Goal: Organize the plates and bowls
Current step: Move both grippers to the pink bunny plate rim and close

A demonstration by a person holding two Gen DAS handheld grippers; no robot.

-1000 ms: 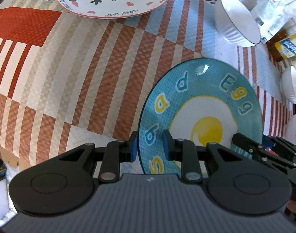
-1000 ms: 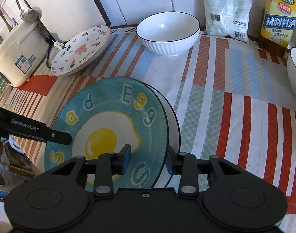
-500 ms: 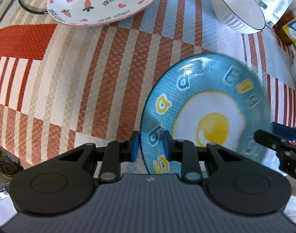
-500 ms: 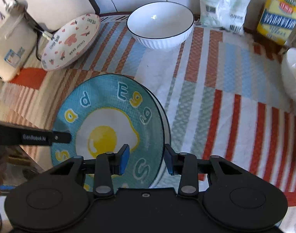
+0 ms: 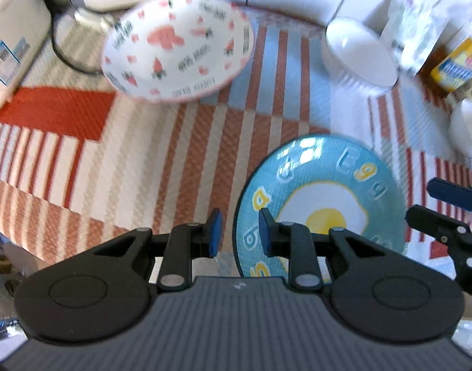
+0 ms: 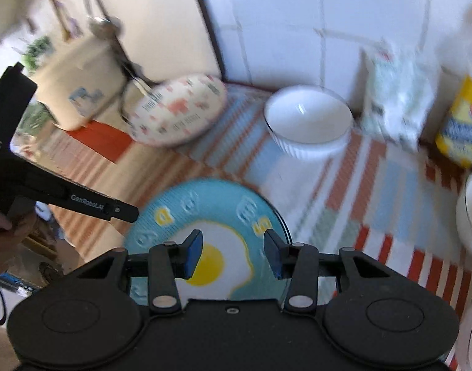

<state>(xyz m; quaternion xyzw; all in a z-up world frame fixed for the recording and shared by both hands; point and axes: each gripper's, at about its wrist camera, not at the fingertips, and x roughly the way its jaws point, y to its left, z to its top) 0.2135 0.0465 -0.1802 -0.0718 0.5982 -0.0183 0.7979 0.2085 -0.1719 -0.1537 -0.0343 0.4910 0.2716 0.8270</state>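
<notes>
The blue plate [image 5: 322, 198], teal with a fried egg printed at its middle and yellow and pale letters round its rim, lies on the striped mat of the bench [image 5: 174, 160], just ahead of both tools. The left tool [image 5: 239, 232] stands open with the plate's left rim between its pads and a gap showing, while the right tool [image 6: 232, 253] hangs wide above the egg, gripping nothing. Beyond the tools sit a blurred pink-patterned plate [image 5: 177, 49] and a white ribbed bowl [image 6: 308, 123].

Egg plate [image 5: 322, 204] lies before bowl [image 5: 361, 55], right of bear plate [image 5: 177, 48].
</notes>
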